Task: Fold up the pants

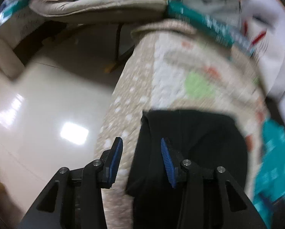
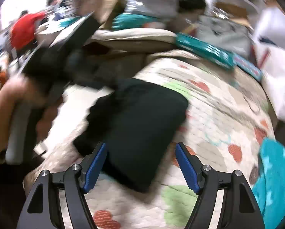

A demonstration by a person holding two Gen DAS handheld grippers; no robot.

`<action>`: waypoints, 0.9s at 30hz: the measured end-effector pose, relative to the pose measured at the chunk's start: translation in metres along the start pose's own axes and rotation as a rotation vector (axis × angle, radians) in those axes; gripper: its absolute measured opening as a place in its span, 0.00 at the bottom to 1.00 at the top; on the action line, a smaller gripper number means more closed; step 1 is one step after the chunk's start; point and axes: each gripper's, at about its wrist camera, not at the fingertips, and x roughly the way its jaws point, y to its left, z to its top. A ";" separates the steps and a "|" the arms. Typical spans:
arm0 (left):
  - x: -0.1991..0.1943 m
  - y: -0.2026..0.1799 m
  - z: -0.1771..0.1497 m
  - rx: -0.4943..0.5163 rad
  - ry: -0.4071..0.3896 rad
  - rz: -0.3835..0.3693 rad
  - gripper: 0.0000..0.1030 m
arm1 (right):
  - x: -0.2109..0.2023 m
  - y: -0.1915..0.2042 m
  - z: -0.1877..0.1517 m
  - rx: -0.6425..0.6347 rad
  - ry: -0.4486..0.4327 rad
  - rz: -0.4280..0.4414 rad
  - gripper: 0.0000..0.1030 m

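Pants [image 2: 138, 122] look folded into a compact black block on the quilt [image 2: 218, 103], both claws, left claw [image 1: 141, 158] and right claw [image 2: 141, 164], spread and empty, little left.

We see the folded black pants [image 2: 140, 126] lying on the patterned quilted bedspread [image 2: 218, 110]. Behind them a teal box [image 2: 203, 47] rests at the bedspread's far edge, with a beige cushion [image 2: 134, 36] to its left. To the bed's left lies the glossy tiled floor [image 1: 47, 118]
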 end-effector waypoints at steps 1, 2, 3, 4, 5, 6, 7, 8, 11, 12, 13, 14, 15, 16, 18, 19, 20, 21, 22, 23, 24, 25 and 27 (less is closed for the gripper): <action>0.003 0.000 -0.003 0.008 0.005 0.023 0.39 | 0.004 -0.004 0.001 0.018 0.011 -0.002 0.77; 0.004 0.001 -0.004 0.009 0.004 0.028 0.39 | 0.008 -0.008 0.001 0.045 0.021 0.007 0.77; 0.004 0.003 -0.005 0.007 0.003 0.025 0.40 | 0.010 -0.012 0.000 0.073 0.028 0.021 0.78; 0.004 0.005 -0.005 0.004 0.004 0.021 0.40 | 0.010 -0.012 -0.002 0.086 0.034 0.026 0.78; 0.003 0.007 -0.005 0.001 0.006 0.022 0.40 | 0.014 -0.013 -0.001 0.096 0.044 0.026 0.78; 0.004 0.007 -0.005 -0.004 0.009 0.028 0.39 | 0.017 -0.013 -0.001 0.100 0.052 0.024 0.78; 0.006 0.010 -0.005 -0.010 0.015 0.034 0.39 | 0.019 -0.012 -0.001 0.099 0.055 0.025 0.78; 0.007 0.012 -0.005 -0.015 0.019 0.037 0.39 | 0.018 -0.010 -0.002 0.098 0.057 0.026 0.78; 0.007 0.012 -0.007 -0.012 0.022 0.053 0.39 | 0.019 -0.008 -0.002 0.088 0.059 0.021 0.79; 0.005 0.011 -0.007 -0.004 0.015 0.058 0.39 | 0.021 -0.009 -0.002 0.087 0.059 0.020 0.80; 0.003 0.009 -0.007 0.005 0.007 0.065 0.39 | 0.021 -0.010 -0.002 0.090 0.060 0.019 0.81; 0.000 0.006 -0.009 0.015 -0.005 0.073 0.39 | 0.022 -0.012 -0.003 0.097 0.061 0.020 0.81; -0.003 0.005 -0.010 0.026 -0.017 0.082 0.39 | 0.021 -0.014 -0.003 0.105 0.061 0.024 0.81; -0.007 0.003 -0.011 0.037 -0.030 0.088 0.39 | 0.020 -0.016 -0.003 0.113 0.060 0.030 0.81; -0.014 -0.001 -0.013 0.051 -0.054 0.095 0.39 | 0.015 -0.023 -0.003 0.143 0.045 0.056 0.81; -0.019 -0.003 -0.015 0.060 -0.075 0.096 0.39 | 0.011 -0.027 -0.003 0.165 0.033 0.074 0.81; -0.023 -0.004 -0.016 0.065 -0.088 0.095 0.39 | 0.008 -0.030 -0.003 0.179 0.027 0.083 0.81; -0.027 -0.006 -0.018 0.070 -0.102 0.095 0.39 | 0.005 -0.036 -0.003 0.204 0.017 0.094 0.81; -0.031 -0.009 -0.021 0.078 -0.120 0.098 0.40 | 0.004 -0.040 -0.003 0.226 0.013 0.101 0.81; -0.034 -0.011 -0.024 0.084 -0.130 0.101 0.40 | 0.003 -0.046 -0.003 0.253 0.011 0.107 0.81; -0.036 -0.013 -0.027 0.090 -0.138 0.102 0.40 | 0.003 -0.051 -0.004 0.284 0.015 0.113 0.81; -0.038 -0.016 -0.029 0.094 -0.142 0.102 0.40 | 0.004 -0.056 -0.005 0.307 0.020 0.119 0.81; -0.041 -0.020 -0.034 0.105 -0.150 0.097 0.41 | 0.008 -0.066 -0.008 0.361 0.032 0.131 0.81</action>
